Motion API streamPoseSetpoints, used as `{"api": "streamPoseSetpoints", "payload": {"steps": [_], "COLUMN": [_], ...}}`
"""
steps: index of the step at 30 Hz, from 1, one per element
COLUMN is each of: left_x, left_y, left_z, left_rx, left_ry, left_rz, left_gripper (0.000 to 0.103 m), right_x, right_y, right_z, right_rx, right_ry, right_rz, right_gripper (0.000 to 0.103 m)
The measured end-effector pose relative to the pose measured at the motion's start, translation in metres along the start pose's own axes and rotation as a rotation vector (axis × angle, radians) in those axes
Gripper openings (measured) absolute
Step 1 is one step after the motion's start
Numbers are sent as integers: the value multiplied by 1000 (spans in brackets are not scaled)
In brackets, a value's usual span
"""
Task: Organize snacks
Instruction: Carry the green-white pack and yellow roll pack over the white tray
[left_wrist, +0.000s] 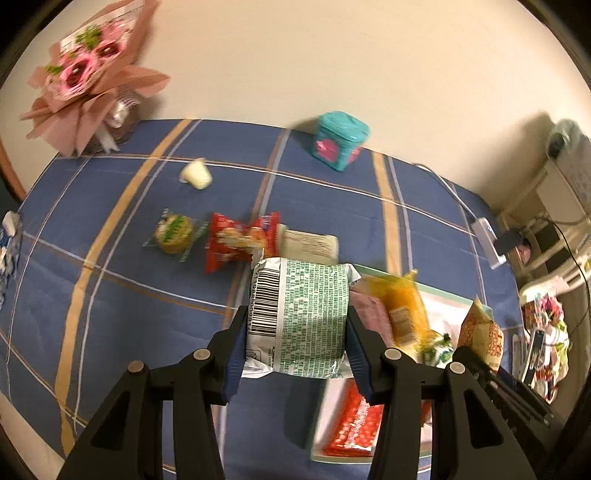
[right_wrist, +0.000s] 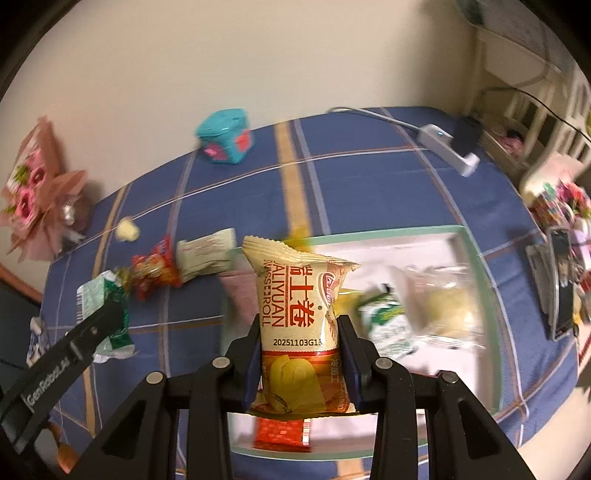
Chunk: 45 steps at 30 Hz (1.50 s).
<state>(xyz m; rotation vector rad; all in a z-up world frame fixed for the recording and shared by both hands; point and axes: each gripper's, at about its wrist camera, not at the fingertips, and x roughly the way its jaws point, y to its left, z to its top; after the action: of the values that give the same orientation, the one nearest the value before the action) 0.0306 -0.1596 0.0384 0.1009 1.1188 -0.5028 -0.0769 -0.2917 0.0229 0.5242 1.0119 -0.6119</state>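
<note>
I have a cream Swiss roll packet (right_wrist: 301, 325) pinched upright in my right gripper (right_wrist: 300, 356), tilted steeply down above the white tray (right_wrist: 476, 258); its print reads "JALIYUAN SWISS ROLL" with red Chinese characters and the code "20251103G13". My left gripper (left_wrist: 295, 347) is clamped on a green-and-white snack pack (left_wrist: 301, 317), barcode side up, held over the blue plaid tablecloth (left_wrist: 122, 295) beside the tray. I read "GenRobot.AI" on the left gripper's arm in the right view. More snacks lie in the tray, a red packet (left_wrist: 240, 242) and a round biscuit (left_wrist: 173, 234) on the cloth, a teal box (left_wrist: 341, 140) by the wall.
</note>
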Motion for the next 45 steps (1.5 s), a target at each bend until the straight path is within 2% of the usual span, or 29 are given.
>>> {"api": "streamPoseSetpoints", "payload": {"steps": [6, 18, 27, 45], "left_x": [5, 15, 34, 58], "left_y": [-34, -90, -115, -126], "left_z": [-7, -27, -43, -58], "left_rx": [64, 191, 266, 306], "left_ry": [23, 72, 119, 167], "left_rz": [-48, -77, -53, -39], "left_gripper": [51, 51, 51, 51], "right_x": [-3, -12, 4, 29], "right_y": [-39, -93, -93, -90], "right_z": [6, 7, 4, 1], "right_rx": [77, 183, 179, 164], "right_ry": [0, -17, 24, 84], "right_rz": [-20, -43, -27, -18], "right_gripper": [39, 39, 40, 40]}}
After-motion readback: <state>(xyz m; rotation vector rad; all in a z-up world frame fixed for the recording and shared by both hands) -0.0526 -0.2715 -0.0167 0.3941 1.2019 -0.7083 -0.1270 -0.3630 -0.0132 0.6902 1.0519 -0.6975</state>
